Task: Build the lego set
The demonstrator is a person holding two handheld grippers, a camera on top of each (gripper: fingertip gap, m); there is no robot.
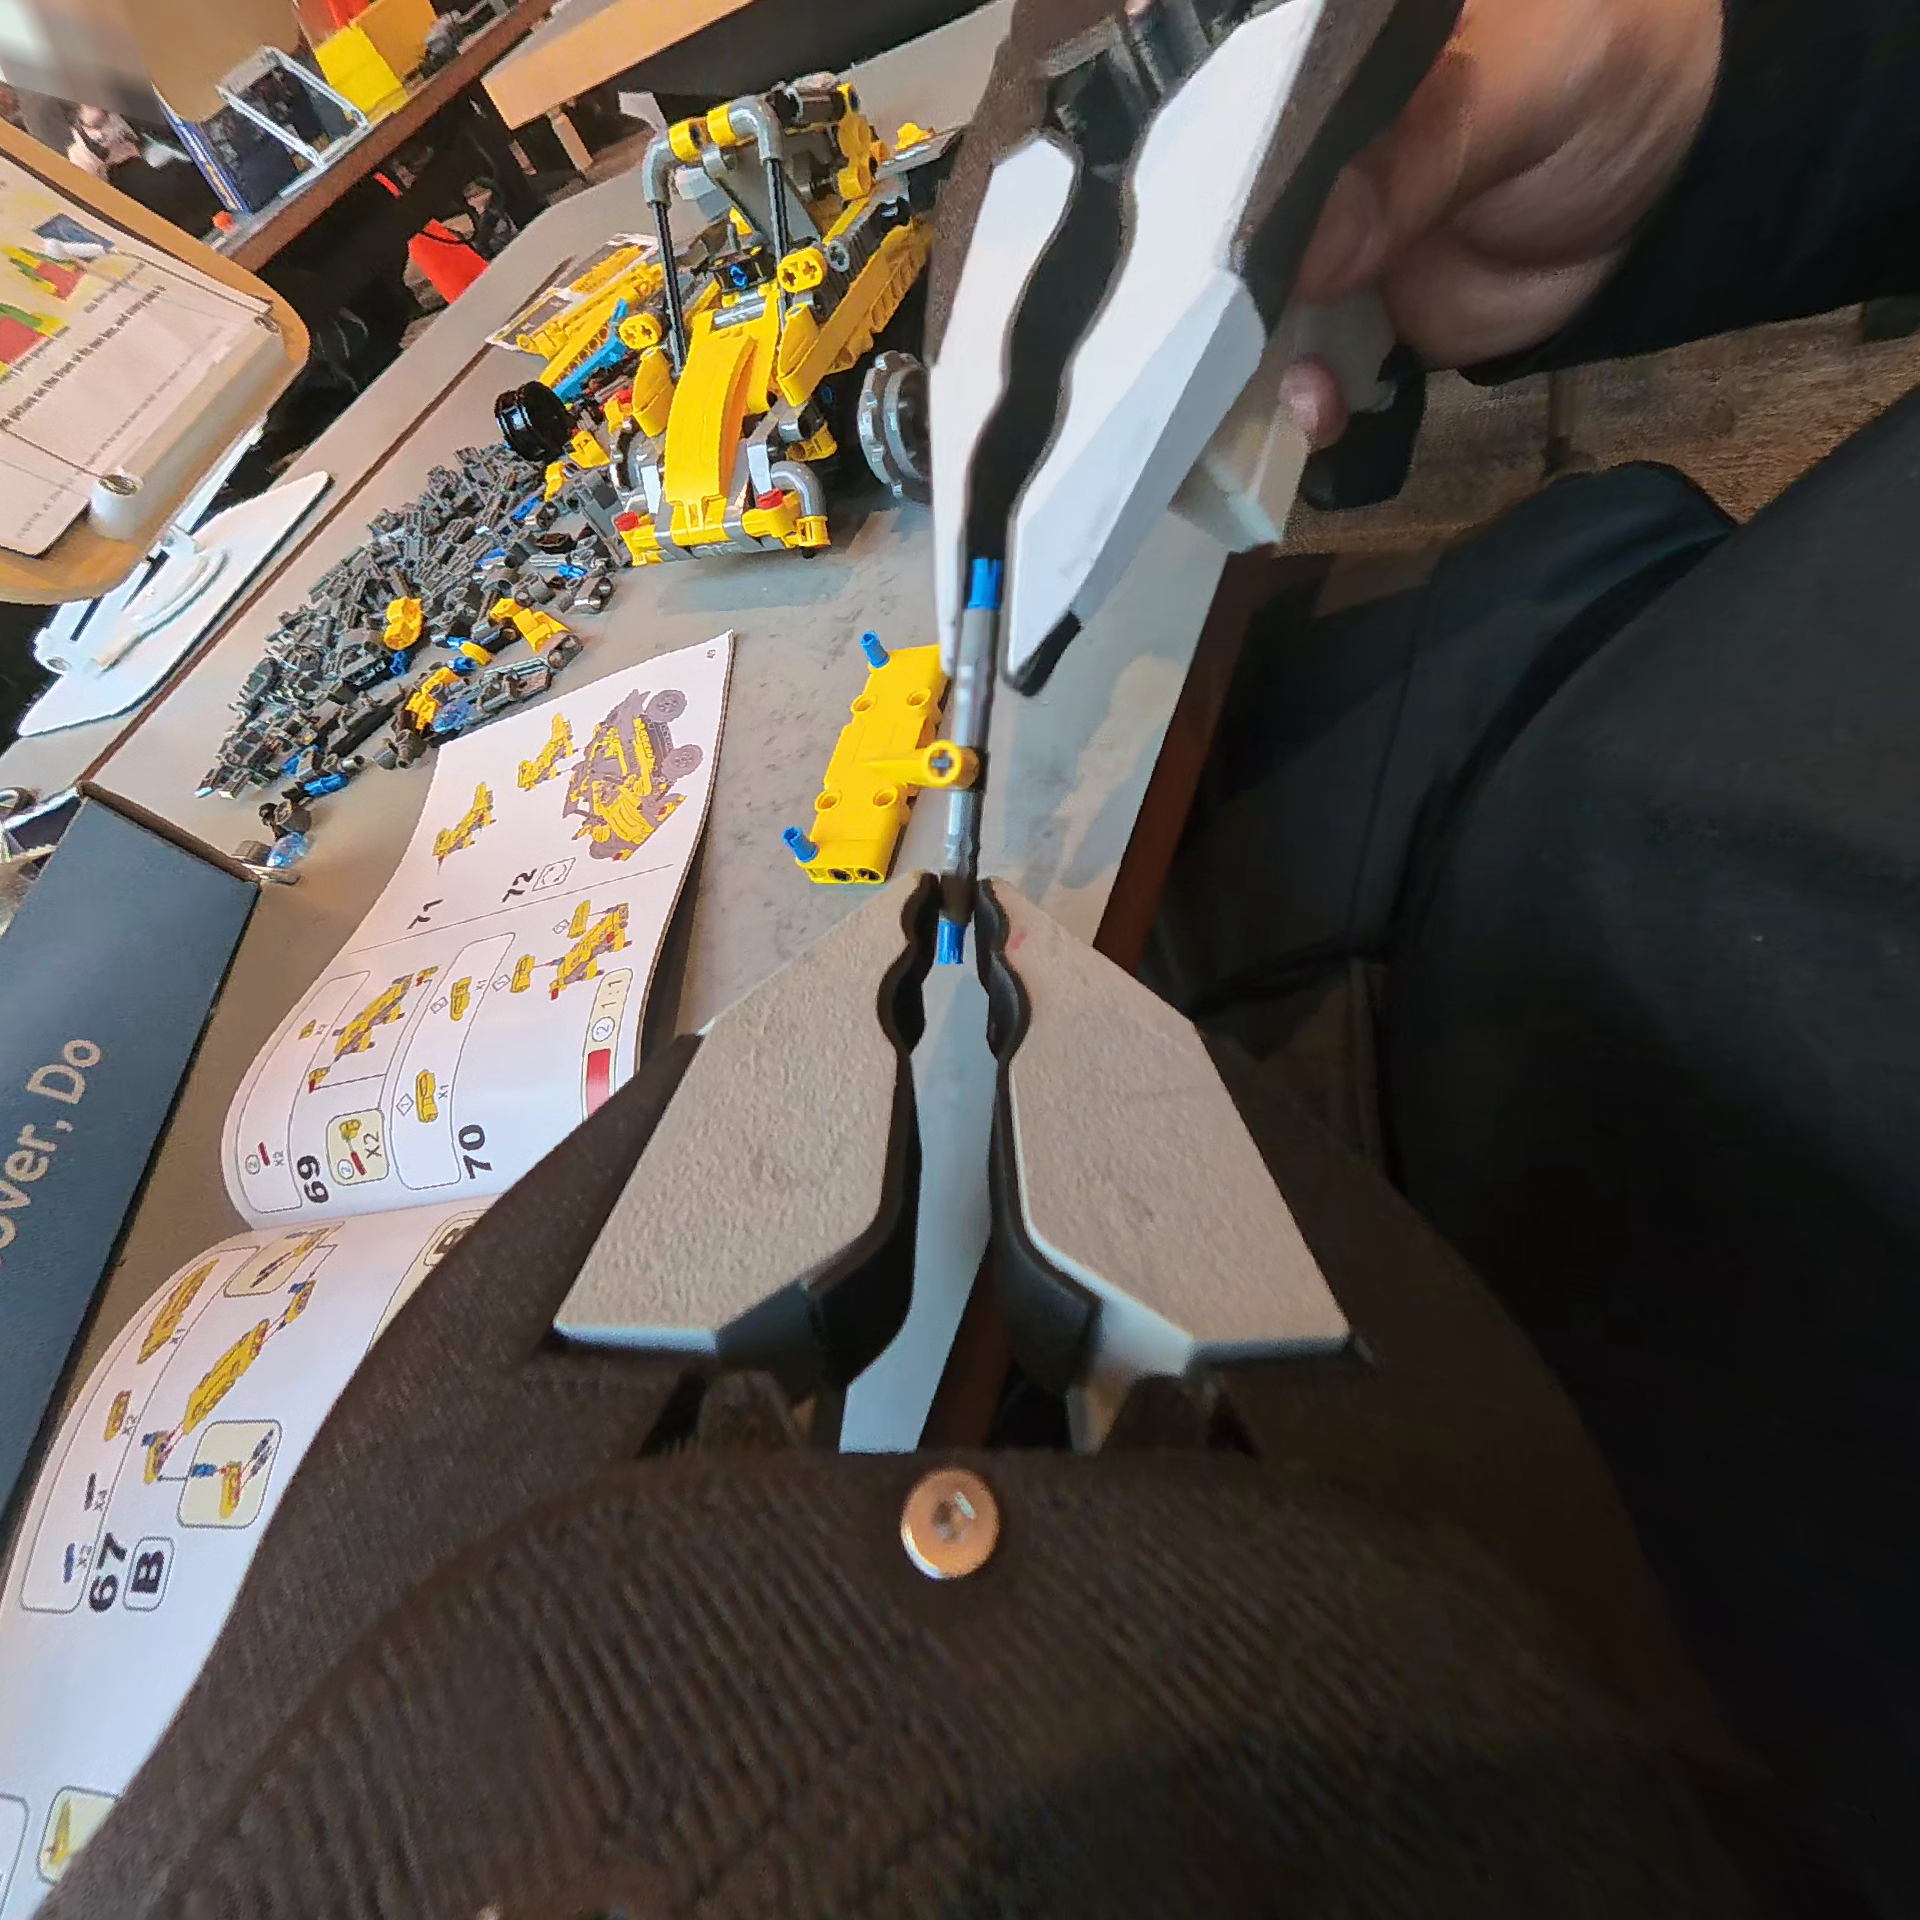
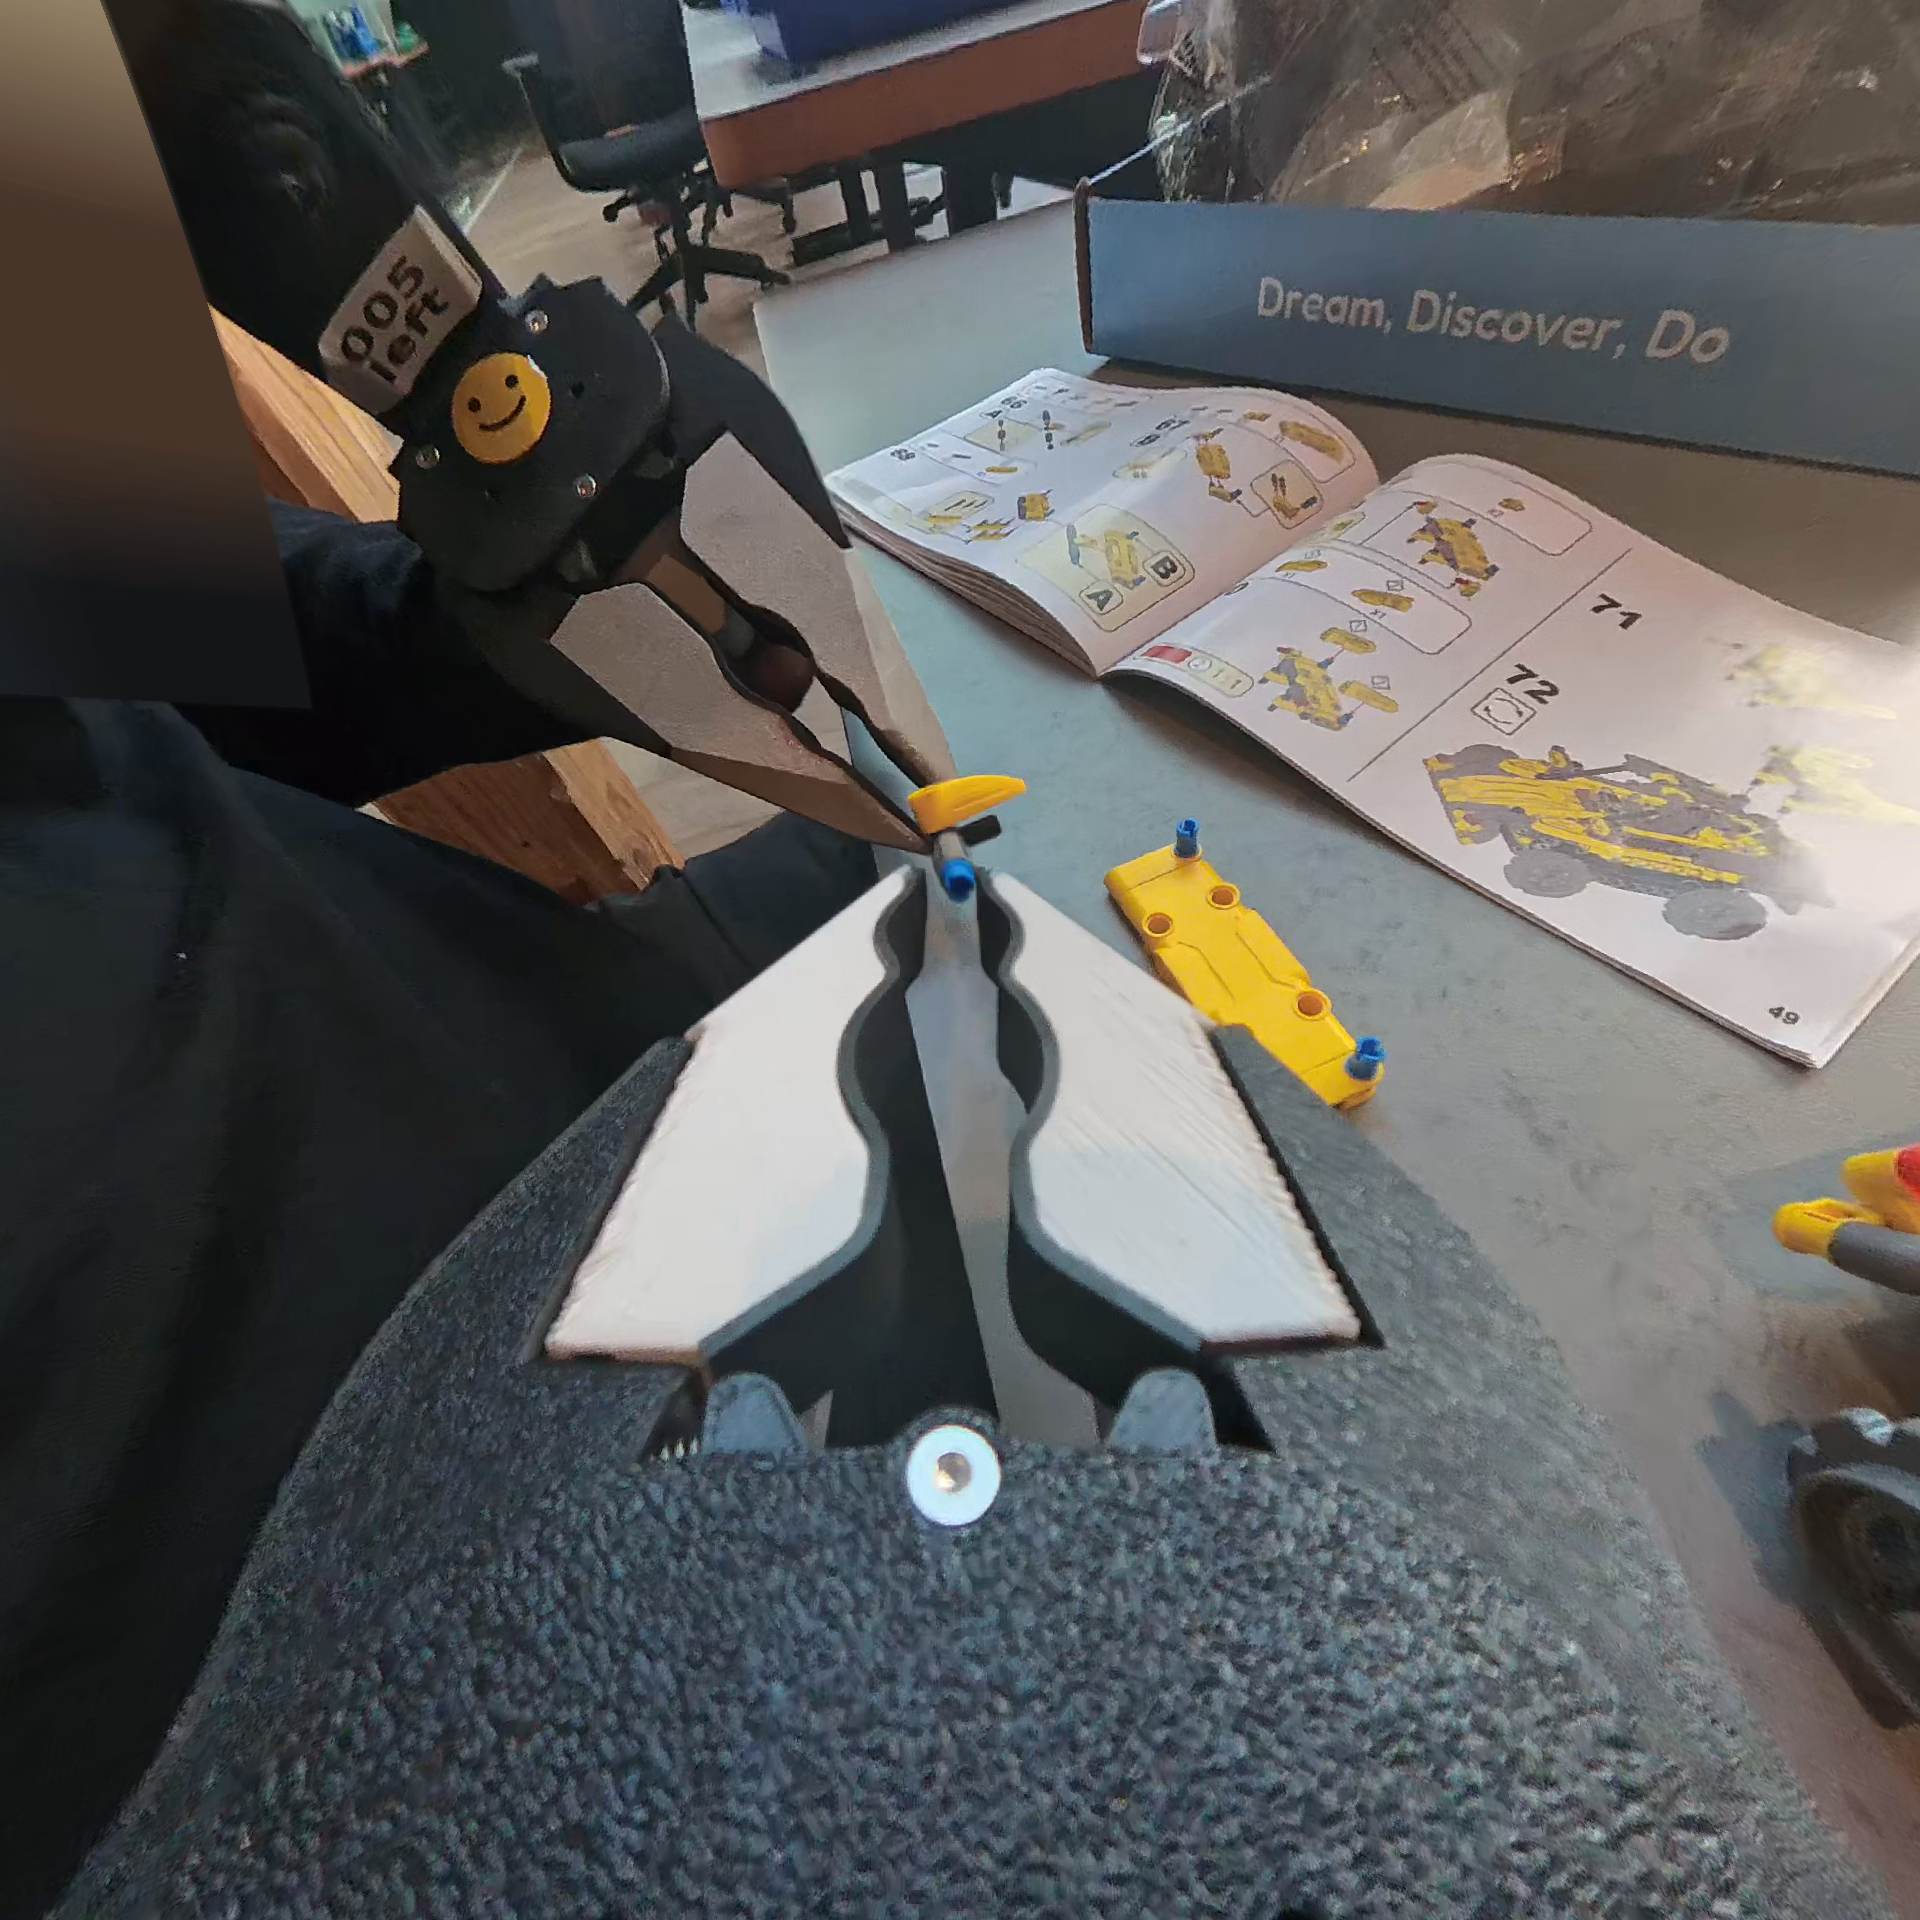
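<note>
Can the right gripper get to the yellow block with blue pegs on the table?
Probably not right now: the right gripper is shut on the grey axle, shared with the left gripper. The yellow block itself lies close beside it on the table, nothing covering it.

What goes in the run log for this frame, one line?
left gripper: shut on grey axle | right gripper: shut on same axle's other end | yellow connector: mid-axle | yellow beam: on table

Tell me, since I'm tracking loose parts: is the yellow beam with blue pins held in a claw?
No, the yellow beam lies flat on the grey table, apart from both claws.
</note>
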